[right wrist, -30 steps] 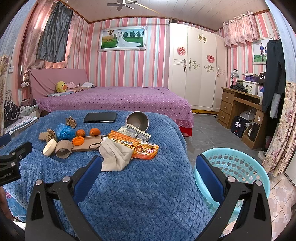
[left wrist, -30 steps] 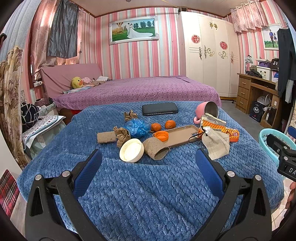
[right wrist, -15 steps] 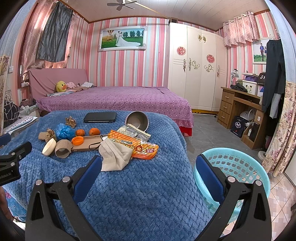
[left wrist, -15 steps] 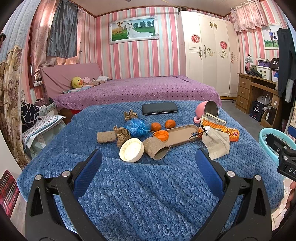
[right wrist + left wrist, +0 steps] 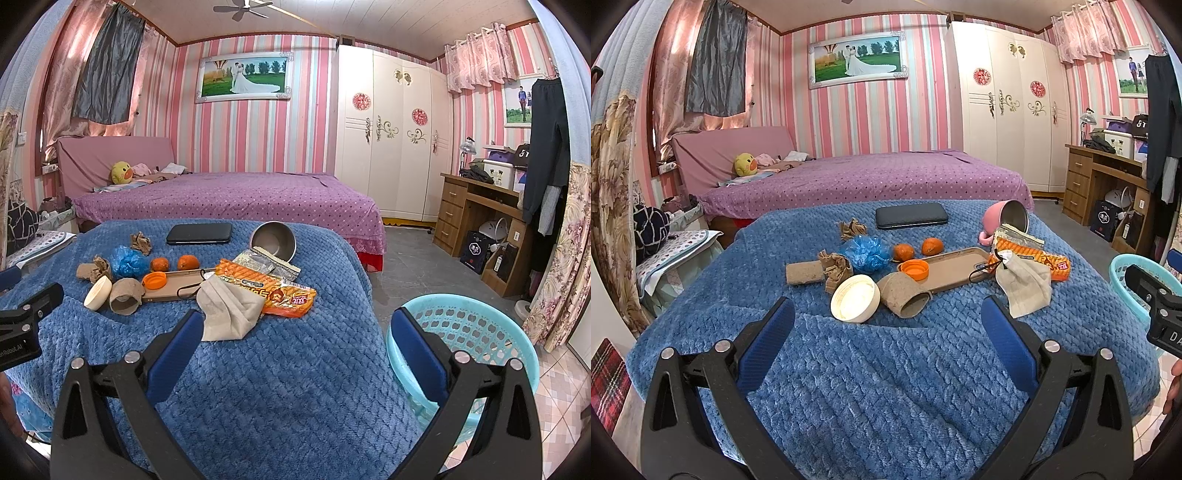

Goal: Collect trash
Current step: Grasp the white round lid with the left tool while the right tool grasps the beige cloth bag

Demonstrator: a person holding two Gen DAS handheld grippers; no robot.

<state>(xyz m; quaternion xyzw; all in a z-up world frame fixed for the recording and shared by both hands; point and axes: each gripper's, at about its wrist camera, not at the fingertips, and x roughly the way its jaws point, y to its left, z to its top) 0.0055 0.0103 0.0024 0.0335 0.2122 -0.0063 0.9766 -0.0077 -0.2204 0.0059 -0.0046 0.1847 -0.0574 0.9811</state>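
Observation:
Trash lies on the blue blanket (image 5: 871, 369): a white lid (image 5: 854, 298), cardboard tubes (image 5: 903, 293) (image 5: 803, 272), crumpled brown paper (image 5: 834, 266) (image 5: 851, 228), a blue plastic wad (image 5: 866, 253), an orange cap (image 5: 914, 269), an orange snack wrapper (image 5: 269, 290) and a silver wrapper (image 5: 267, 264). The aqua basket (image 5: 469, 339) stands on the floor to the right. My left gripper (image 5: 886, 321) is open and empty, short of the lid. My right gripper (image 5: 295, 332) is open and empty, over the blanket's right edge beside the basket.
Two oranges (image 5: 918, 249), a brown tray (image 5: 955, 267), a beige cloth pouch (image 5: 229, 312), a tipped pink cup (image 5: 1008, 219) and a black case (image 5: 910, 216) also lie on the blanket. A purple bed (image 5: 229, 195) is behind, a wooden desk (image 5: 480, 221) to the right.

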